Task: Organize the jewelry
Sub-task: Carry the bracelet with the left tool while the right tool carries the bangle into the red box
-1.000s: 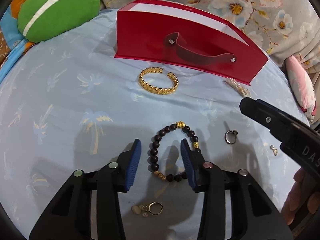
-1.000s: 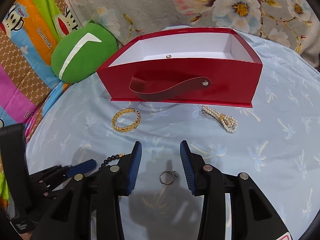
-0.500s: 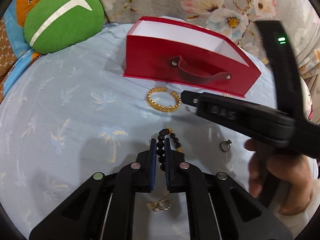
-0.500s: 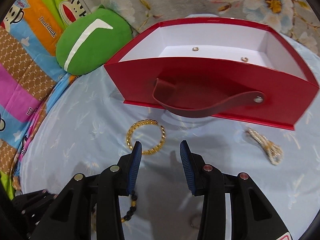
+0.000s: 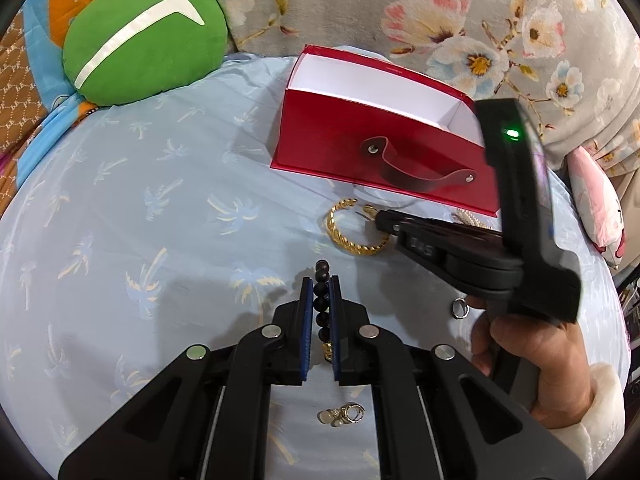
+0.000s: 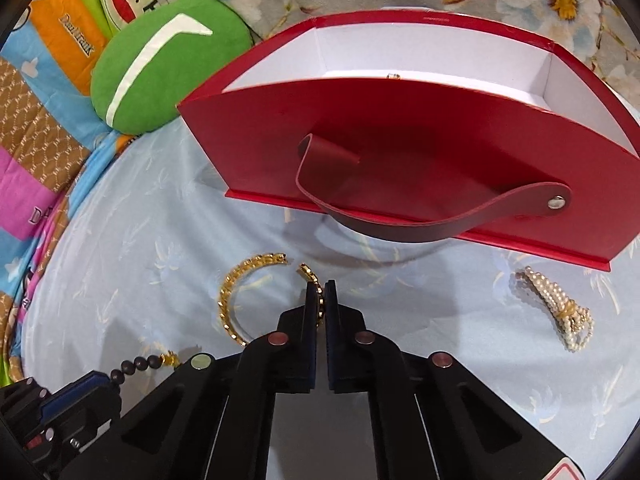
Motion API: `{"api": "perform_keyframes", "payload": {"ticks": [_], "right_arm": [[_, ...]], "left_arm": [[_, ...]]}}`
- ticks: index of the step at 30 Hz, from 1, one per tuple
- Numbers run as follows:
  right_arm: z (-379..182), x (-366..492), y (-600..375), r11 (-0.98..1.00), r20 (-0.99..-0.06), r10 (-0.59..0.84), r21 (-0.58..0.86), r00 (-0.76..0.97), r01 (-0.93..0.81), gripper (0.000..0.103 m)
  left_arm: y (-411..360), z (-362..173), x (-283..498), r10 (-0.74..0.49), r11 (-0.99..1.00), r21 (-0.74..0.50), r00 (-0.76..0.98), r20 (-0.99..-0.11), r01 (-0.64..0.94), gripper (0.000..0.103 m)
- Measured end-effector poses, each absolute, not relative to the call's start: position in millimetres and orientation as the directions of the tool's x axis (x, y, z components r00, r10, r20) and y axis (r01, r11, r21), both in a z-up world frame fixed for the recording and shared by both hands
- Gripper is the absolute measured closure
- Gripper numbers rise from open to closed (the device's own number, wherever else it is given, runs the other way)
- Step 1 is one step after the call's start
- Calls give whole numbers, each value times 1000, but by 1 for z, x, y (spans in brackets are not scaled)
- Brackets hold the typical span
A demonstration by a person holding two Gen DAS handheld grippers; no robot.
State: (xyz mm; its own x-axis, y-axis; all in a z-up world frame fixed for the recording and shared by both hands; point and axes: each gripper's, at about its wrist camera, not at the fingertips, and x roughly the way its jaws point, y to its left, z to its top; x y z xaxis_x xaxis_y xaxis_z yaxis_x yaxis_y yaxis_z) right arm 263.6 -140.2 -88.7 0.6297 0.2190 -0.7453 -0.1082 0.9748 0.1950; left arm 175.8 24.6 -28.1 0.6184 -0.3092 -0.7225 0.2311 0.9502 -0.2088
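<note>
While the left tongs (image 5: 321,300) clench the dark bead bracelet (image 5: 322,293) above the blue sheet (image 5: 160,240), the right tongs (image 6: 320,300) apparently pinch the gold bangle (image 6: 232,300) before the red box (image 6: 400,148).

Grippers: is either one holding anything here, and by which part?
Left gripper pinches the dark round-beaded bracelet across its bead strand. Right gripper pinches the gold chain-link open bangle near one open end.
</note>
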Motion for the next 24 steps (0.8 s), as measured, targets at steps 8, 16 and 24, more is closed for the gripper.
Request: {"api": "perform_keyframes", "payload": {"ticks": [8, 16, 24], "right_arm": [[-47, 223, -158, 976, -666, 209, 192, 716, -106, 100], [19, 189, -188, 980, -544, 170, 183, 822, -82, 100], [76, 196, -226, 987, -457, 108, 159, 883, -38, 100]], "left_arm": [[26, -14, 170, -307, 951, -198, 643, -701, 238, 97], [19, 17, 170, -294, 954, -156, 689, -662, 256, 96], [-2, 76, 199, -272, 957, -73, 783, -559, 281, 96]]}}
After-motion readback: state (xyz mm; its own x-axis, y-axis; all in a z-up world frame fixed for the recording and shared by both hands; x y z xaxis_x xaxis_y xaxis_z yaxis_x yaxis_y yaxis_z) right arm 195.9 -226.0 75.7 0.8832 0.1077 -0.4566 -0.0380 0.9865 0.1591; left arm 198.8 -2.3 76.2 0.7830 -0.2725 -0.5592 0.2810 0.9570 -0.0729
